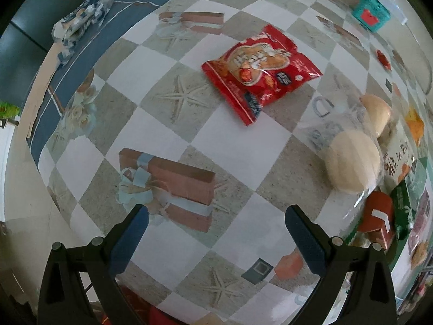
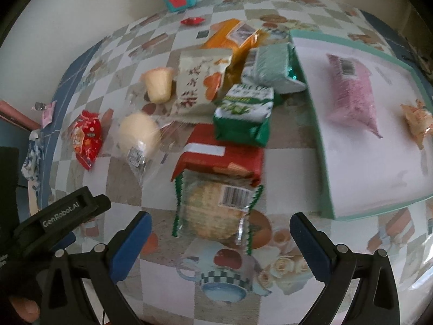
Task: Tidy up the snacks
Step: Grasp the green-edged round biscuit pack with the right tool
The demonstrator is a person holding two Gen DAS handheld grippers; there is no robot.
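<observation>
Snacks lay scattered on the checked tablecloth (image 2: 270,146); both grippers were empty.

We found the left gripper (image 1: 216,233) with its fingers spread apart over bare cloth, a red snack packet (image 1: 261,71) at upper centre of its view. We found the right gripper (image 2: 220,243) likewise spread wide, a clear-wrapped cracker pack (image 2: 213,208) lying between and just above its fingertips. A green-rimmed tray (image 2: 316,124) at right of that frame held a pink packet (image 2: 351,89).
</observation>
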